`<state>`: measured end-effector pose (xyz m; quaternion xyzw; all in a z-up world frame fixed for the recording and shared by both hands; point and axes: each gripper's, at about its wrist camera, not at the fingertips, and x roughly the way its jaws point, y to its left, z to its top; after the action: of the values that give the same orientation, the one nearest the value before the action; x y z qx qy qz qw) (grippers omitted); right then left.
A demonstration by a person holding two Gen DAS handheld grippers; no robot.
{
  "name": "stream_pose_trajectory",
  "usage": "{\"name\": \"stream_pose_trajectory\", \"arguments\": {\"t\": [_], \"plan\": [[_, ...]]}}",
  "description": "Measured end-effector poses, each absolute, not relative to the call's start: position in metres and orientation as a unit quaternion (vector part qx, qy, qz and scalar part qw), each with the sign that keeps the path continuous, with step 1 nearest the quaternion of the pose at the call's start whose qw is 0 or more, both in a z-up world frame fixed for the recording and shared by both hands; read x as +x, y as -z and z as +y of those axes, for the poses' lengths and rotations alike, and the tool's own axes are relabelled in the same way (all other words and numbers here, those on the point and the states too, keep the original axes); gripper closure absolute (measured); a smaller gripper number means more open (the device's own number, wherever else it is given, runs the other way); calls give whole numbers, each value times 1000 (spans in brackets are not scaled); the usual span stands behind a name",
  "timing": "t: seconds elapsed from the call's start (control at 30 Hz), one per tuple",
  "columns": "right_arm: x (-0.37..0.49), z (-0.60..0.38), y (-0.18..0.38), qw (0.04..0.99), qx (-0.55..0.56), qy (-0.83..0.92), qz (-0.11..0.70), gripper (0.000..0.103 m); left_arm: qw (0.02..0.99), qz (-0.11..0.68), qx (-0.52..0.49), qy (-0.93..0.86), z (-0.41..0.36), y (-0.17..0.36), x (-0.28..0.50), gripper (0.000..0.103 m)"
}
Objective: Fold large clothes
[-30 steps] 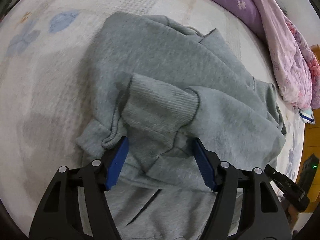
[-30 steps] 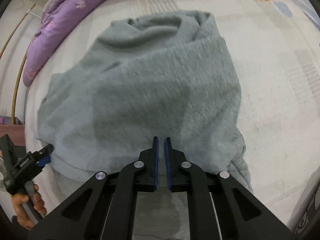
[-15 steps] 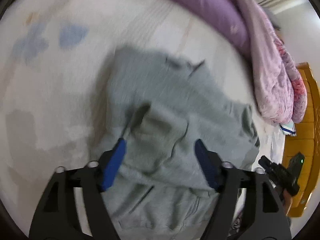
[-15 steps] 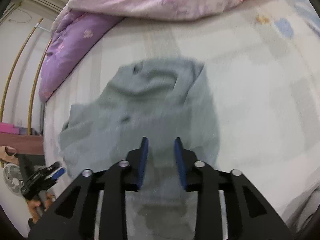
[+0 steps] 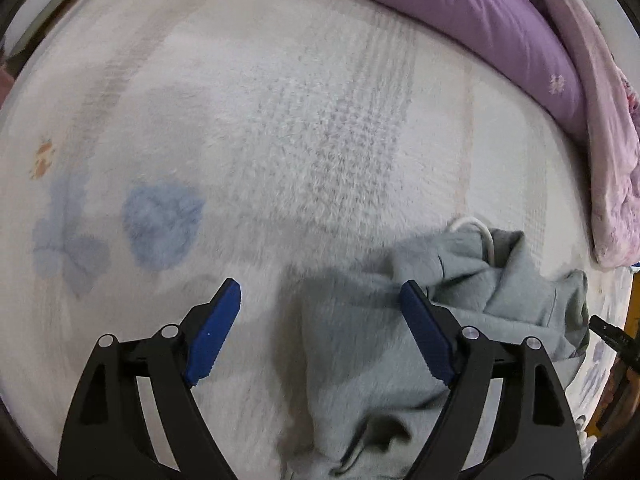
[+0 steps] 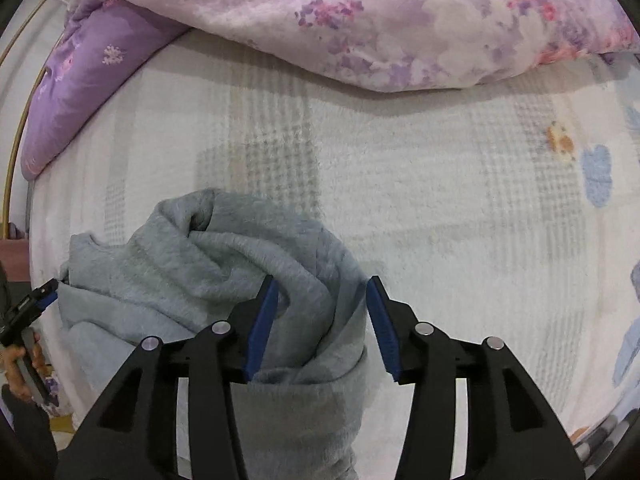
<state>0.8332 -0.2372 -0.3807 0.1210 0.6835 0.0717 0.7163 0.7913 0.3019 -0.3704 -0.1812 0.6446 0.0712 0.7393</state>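
Observation:
A grey hooded sweatshirt [image 5: 460, 320] lies folded in a bundle on the white fleece bedspread [image 5: 280, 140]. In the left wrist view it sits at the lower right, with a white drawstring showing at its top. My left gripper [image 5: 320, 332] is open and empty above its left edge. In the right wrist view the sweatshirt [image 6: 208, 280] lies at the lower left. My right gripper [image 6: 322, 328] is open and empty, with its jaws standing over the garment's right edge. The left gripper's tip also shows at the far left of the right wrist view [image 6: 36, 308].
A purple pillow [image 6: 80, 80] and a pink floral quilt [image 6: 380, 20] lie along the far side of the bed. The bedspread [image 6: 460, 220] has blue and orange printed shapes. A wooden bed frame shows at the right edge of the left wrist view [image 5: 634, 308].
Both grippers have pulled back and lifted from the sweatshirt. The right gripper, shut a second ago, has opened wide. The left gripper stayed open and swung left.

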Motion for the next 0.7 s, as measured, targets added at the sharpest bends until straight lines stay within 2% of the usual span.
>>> {"name": "stream_pose_trajectory", "arguments": {"t": [0.47,0.63,0.7], "plan": [[854,-245,409,669,157,-100,720,53,705,704,-84,-21,284,401,829,21],[858,-238,417,668,148,-98,723,52,708,703,-68,-29,282,406,836,18],[858,-235,416,672,147,-99,719,55,718,693,-56,-27,269,405,837,22]]}}
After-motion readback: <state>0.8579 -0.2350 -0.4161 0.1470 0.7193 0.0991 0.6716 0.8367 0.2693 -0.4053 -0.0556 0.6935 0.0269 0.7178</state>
